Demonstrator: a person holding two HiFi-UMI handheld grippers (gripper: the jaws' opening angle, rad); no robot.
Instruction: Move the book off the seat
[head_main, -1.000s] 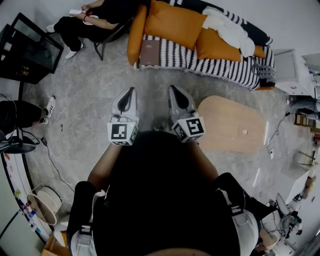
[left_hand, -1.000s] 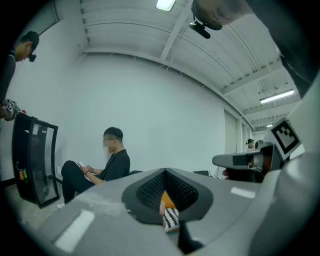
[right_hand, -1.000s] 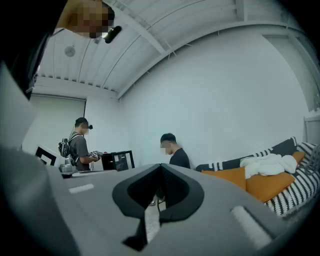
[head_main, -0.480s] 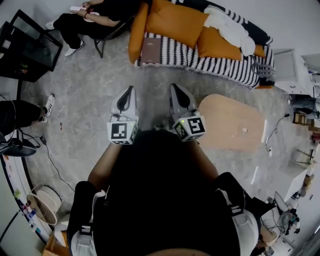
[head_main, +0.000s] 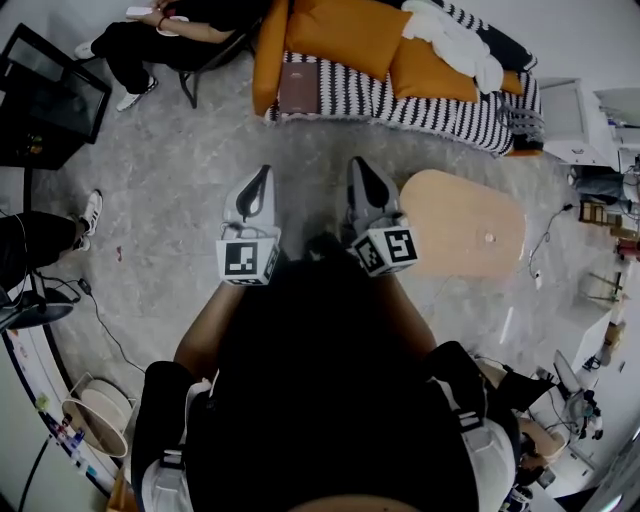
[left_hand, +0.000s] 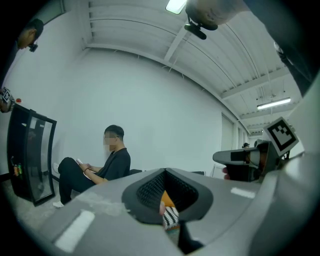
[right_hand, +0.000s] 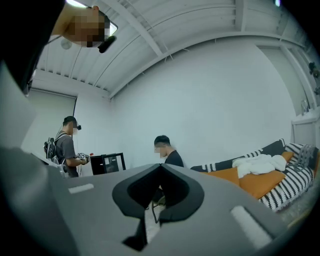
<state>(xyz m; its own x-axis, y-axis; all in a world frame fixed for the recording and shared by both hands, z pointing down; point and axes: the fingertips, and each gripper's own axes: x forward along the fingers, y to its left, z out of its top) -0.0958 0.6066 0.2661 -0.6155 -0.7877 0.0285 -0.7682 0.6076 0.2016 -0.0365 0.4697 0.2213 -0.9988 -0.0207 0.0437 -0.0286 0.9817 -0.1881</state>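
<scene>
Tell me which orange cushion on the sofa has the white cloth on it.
The right cushion, farthest from the book: the white cloth lies across its top edge, while the other two are bare.

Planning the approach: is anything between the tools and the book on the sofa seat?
Nothing visible: bare floor lies between the left tool, the right tool and the book; the wooden table stands aside.

The striped sofa (head_main: 440, 110) has a brown book (head_main: 298, 88) lying flat on its seat, right at the end by the orange armrest (head_main: 266, 55). Two orange cushions (head_main: 345, 25) lean along its back, and a white cloth (head_main: 455, 40) is heaped toward the other end. A low oval wooden table (head_main: 450, 215) stands on the grey floor (head_main: 170, 190) before the sofa, with one small pale object (head_main: 489, 239) near one end.
</scene>
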